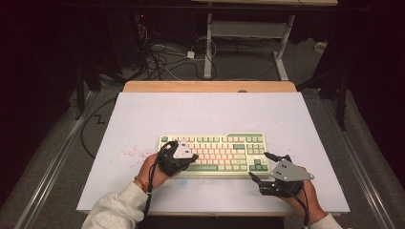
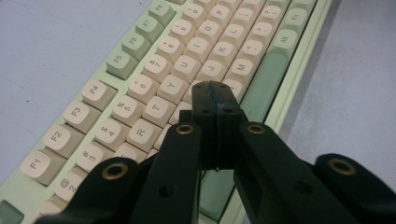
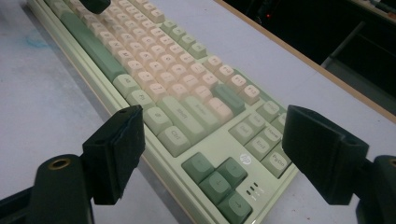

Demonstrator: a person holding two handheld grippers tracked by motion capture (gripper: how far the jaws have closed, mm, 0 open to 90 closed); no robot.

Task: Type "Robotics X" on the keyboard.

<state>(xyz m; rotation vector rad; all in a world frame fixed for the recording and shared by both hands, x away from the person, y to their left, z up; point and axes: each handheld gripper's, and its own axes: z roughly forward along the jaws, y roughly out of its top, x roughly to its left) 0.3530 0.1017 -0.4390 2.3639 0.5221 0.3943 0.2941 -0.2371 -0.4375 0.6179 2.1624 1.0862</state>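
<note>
Closest to the camera in the high view are the two forearms coming in over the near edge of the table [image 1: 143,109], and the right gripper [image 1: 267,168] is the nearer of the two: it sits just off the near right corner of the keyboard [image 1: 212,138], jaws spread wide with nothing between them. In its own view the arrow cluster [image 3: 219,179] lies right between and ahead of those open jaws, so that end of the board is easy reach for it. A bit further in, the left gripper [image 1: 168,145] is pinched completely shut, pads pressed together and holding nothing, hanging over the left half of the keys like a single poking finger. From its own view the closed tip [image 2: 215,95] is over the letter rows, about where the home row meets the row below, with the green space bar [image 2: 261,84] just beside it toward the near edge. The keyboard's long axis runs left to right, parallel to the table's near edge, so I'd guess the left one does the pressing and only has to slide along a row. Can't tell if the tip actually touches a key. Beyond the keyboard the table runs bare to its wooden far edge [image 1: 210,86].
</note>
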